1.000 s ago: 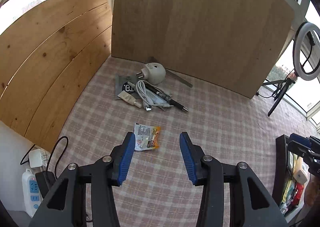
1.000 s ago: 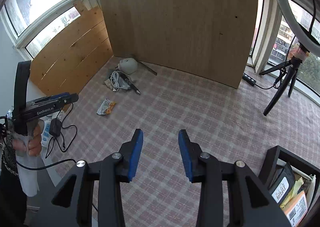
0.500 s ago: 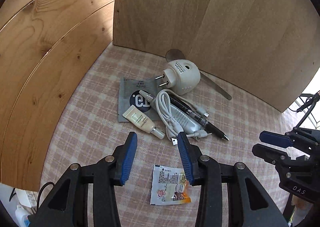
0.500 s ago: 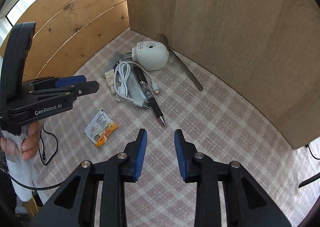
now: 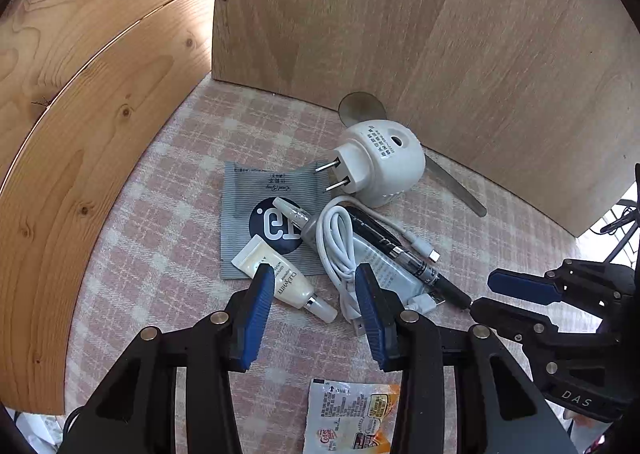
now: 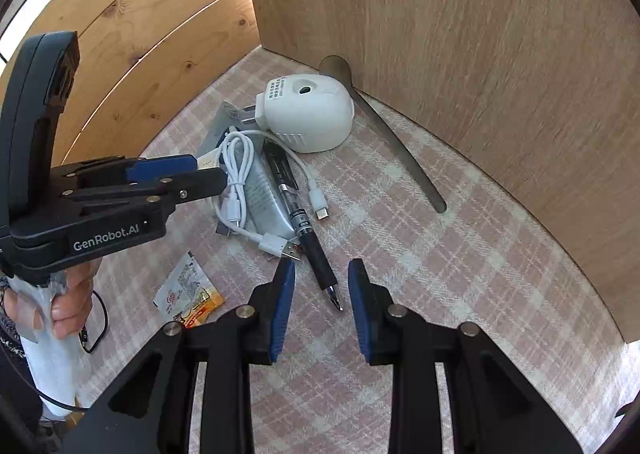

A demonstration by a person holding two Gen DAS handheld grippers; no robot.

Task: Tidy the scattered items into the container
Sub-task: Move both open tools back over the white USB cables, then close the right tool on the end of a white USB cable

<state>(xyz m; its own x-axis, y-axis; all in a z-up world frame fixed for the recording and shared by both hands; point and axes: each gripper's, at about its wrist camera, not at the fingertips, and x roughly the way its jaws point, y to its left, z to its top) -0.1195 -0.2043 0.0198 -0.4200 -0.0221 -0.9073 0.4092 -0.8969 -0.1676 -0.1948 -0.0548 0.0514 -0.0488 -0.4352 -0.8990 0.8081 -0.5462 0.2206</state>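
A pile lies on the checked cloth near the wooden corner: a white plug-in device (image 5: 380, 166), a grey sachet (image 5: 256, 210), a small cream tube (image 5: 280, 280), a white USB cable (image 5: 340, 250), a black pen (image 5: 404, 258) and a metal spoon (image 5: 452, 184). A snack packet (image 5: 350, 418) lies nearer. My left gripper (image 5: 314, 286) is open, just above the cream tube and cable. My right gripper (image 6: 320, 282) is open, its jaws either side of the pen's tip (image 6: 332, 296). The container is out of view.
Wooden boards (image 5: 360, 14) wall the back and left of the cloth. In the right wrist view the left gripper body (image 6: 100, 210) and the hand holding it fill the left side. A black cord (image 6: 96, 330) hangs at the left edge.
Both grippers have moved forward and down to the pile. The left now hovers over the tube and cable, the right over the pen's tip. Both stay open.
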